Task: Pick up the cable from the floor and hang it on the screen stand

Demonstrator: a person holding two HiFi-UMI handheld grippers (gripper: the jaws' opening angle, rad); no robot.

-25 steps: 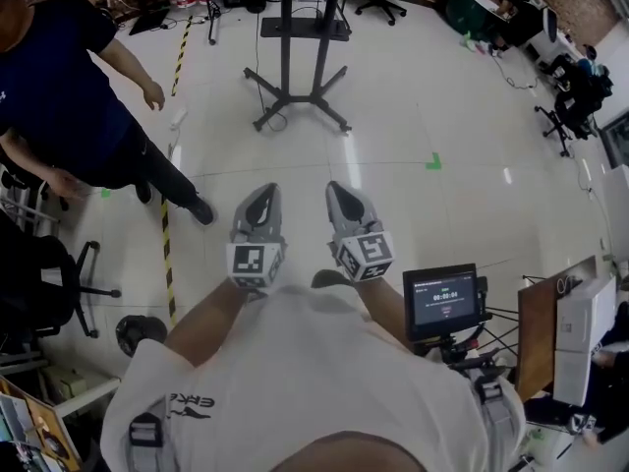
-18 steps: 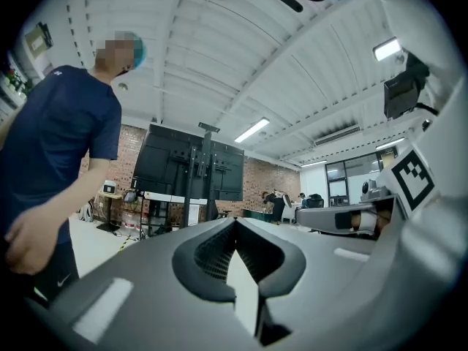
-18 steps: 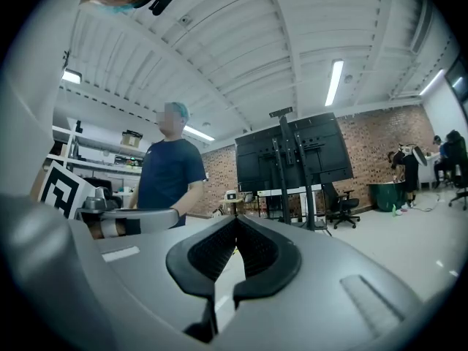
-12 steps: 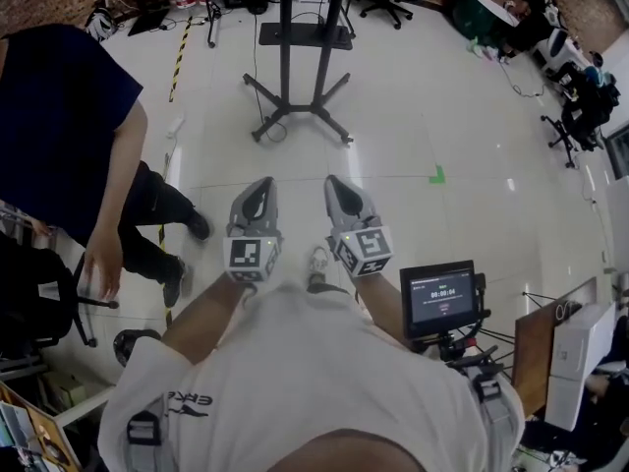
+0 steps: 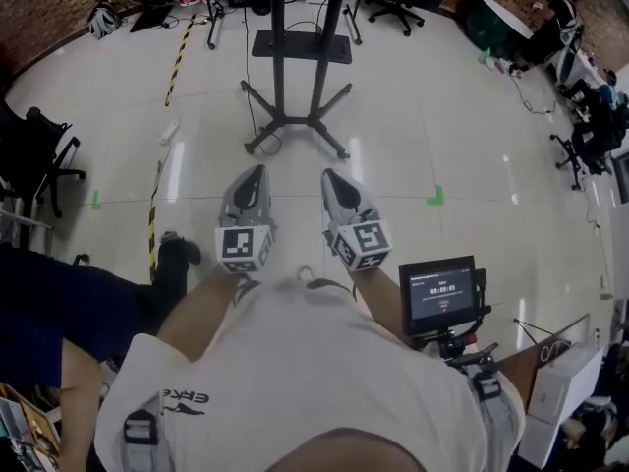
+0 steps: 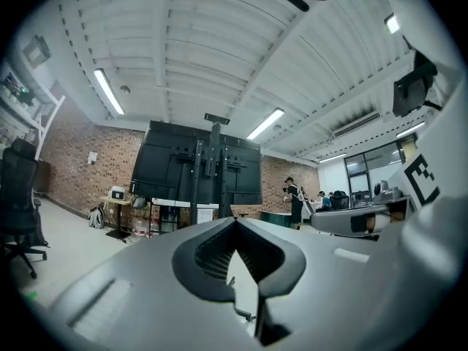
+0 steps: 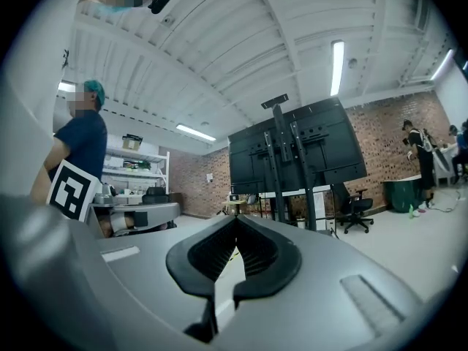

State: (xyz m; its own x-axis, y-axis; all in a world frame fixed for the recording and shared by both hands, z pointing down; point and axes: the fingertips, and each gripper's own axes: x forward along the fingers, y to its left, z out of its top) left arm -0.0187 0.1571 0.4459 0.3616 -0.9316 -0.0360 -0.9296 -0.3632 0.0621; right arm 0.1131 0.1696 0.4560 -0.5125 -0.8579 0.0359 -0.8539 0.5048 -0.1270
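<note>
Black screen stand point(image 5: 303, 45) upright, cable point(image 5: 267, 147) at base

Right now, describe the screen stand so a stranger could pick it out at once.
Start from the pale glossy floor that fills the room. Near its far middle rises the stand, two black posts with a small shelf on four splayed legs. Unlike the chair at the left, it stands alone in the open and carries a big dark screen.
</note>
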